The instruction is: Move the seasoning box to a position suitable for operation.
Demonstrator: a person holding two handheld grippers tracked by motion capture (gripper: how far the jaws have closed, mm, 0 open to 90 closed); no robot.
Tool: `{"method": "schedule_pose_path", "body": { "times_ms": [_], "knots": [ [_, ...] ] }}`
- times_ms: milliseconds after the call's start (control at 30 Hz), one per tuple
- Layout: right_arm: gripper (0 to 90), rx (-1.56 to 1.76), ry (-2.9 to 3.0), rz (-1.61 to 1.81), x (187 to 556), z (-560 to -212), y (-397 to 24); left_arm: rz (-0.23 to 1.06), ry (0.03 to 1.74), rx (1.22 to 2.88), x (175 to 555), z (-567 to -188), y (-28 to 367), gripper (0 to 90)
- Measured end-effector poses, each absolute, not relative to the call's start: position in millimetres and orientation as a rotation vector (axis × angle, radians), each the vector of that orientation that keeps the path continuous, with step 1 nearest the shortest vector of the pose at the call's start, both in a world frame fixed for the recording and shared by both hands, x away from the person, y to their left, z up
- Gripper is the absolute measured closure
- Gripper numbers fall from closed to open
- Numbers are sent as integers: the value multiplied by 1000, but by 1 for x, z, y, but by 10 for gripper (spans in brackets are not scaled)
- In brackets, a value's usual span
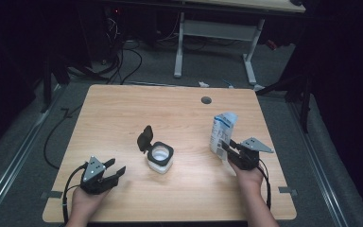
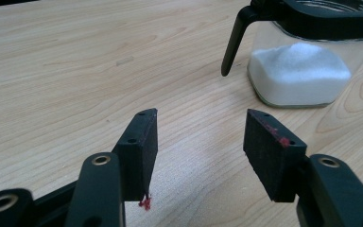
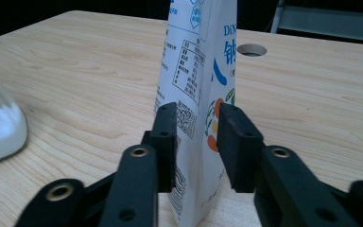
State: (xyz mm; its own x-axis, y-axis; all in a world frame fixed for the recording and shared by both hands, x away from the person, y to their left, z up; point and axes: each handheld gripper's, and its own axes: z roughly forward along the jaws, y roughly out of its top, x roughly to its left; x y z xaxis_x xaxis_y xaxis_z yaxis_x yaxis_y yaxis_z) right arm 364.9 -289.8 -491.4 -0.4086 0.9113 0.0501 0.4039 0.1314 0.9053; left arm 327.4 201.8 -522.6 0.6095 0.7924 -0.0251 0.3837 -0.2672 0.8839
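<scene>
While the left tool [image 1: 115,170] gapes empty, the right tool [image 3: 197,142] pinches the carton [image 3: 201,71]

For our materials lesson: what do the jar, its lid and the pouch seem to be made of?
Jar: clear glass, or possibly clear plastic; the white powder shows through its glossy wall.
Lid: black plastic by its look, smooth and moulded, flipped open.
Pouch: thin printed plastic film or coated paper, slightly creased between the right gripper's fingers.

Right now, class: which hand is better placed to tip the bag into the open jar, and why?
Right: the right gripper is shut on the bag. The left gripper, open, could steady the jar.
</scene>
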Motion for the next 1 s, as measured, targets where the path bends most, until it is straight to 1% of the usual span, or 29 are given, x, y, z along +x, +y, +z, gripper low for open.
{"method": "schedule_pose_path", "body": {
  "times_ms": [67, 167, 333, 400, 733, 833, 1000],
  "knots": [
    [596, 1271, 1882, 1240, 365, -492, -290, 537, 942, 1878, 327, -523, 202, 461],
    [550, 1271, 1884, 1233, 366, -492, -290, 534, 943, 1880, 328, -523, 202, 460],
    [506, 1273, 1893, 1218, 365, -492, -290, 524, 944, 1888, 328, -523, 202, 456],
    [493, 1271, 1903, 1208, 364, -492, -290, 522, 942, 1894, 329, -524, 201, 454],
    [492, 1286, 1884, 1182, 344, -498, -296, 526, 955, 1908, 330, -524, 199, 443],
    [481, 1278, 1888, 1163, 337, -501, -297, 522, 974, 1904, 331, -525, 198, 403],
    [444, 1276, 1903, 1141, 323, -505, -295, 519, 980, 1911, 332, -524, 197, 384]
  ]
}}
